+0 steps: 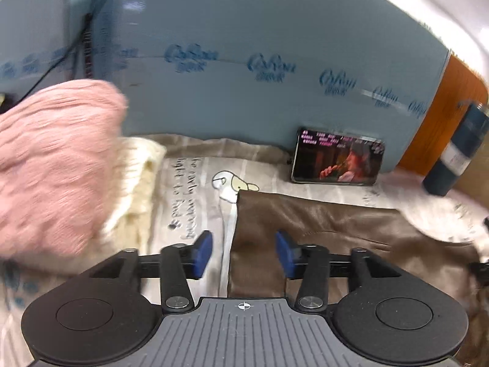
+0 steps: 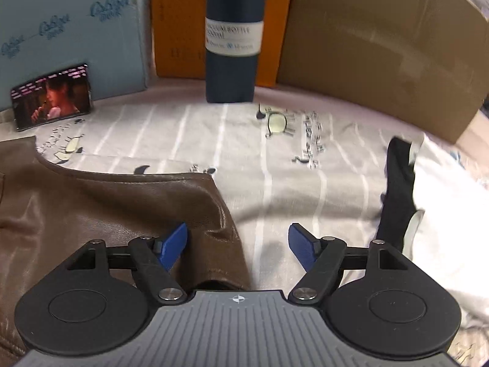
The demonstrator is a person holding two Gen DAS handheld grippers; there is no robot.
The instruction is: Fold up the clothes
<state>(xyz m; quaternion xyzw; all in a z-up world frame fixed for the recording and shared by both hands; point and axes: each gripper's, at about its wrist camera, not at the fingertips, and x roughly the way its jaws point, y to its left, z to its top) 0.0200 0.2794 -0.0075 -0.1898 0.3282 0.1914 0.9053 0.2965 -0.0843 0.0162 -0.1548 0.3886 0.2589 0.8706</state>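
Brown leather is what the left wrist camera shows first: one jacket [image 1: 321,238] lying flat on the striped, cartoon-printed sheet [image 1: 195,189], its straight left edge running right up between the two blue fingers [image 1: 203,252]. And the left claw [image 1: 244,252] is spread wide, nothing in it, one finger over the sheet, the other over the leather. Off to the left, one fluffy pink garment [image 1: 55,165] sits heaped on one cream knit [image 1: 137,183]. Behind, one phone [image 1: 337,160] leans against the pale blue printed board [image 1: 244,61], screen lit. One dark blue bottle [image 1: 455,153] stands at the far right, blurred.

Over to the right wrist camera now. Same jacket [image 2: 107,208], this time its right-hand corner, and that corner is rumpled just ahead of the claw. The right claw [image 2: 239,244] is spread open too, holding nothing; its left finger [image 2: 174,243] sits over the leather, the other over bare sheet [image 2: 290,168]. One bottle [image 2: 233,36] stands upright straight ahead with a white label band, one phone [image 2: 52,96] far left against the blue board [image 2: 70,24], one cardboard box [image 2: 382,46] at the back right. One black item [image 2: 397,189] lies on something white at the right edge; too blurred to tell what either is.
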